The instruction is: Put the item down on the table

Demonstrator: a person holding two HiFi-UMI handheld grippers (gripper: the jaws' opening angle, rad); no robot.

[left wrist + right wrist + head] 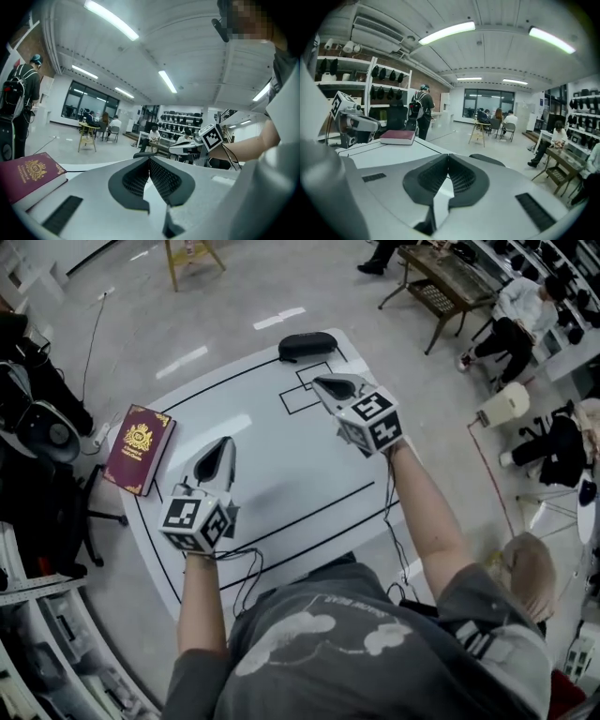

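The left hand-held gripper (225, 444) and the right hand-held gripper (323, 382) both had jaws together, empty. The book (139, 448) lay flat at the surface's (272, 474) edge, left of the left one, nearest it. The case (307, 344) lay crosswise beyond the right.

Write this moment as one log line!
left gripper: shut, empty | right gripper: shut, empty | maroon book: table left edge | black case: far edge

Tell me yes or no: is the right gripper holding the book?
No, the right gripper is shut with nothing between its jaws, and the book lies on the table.
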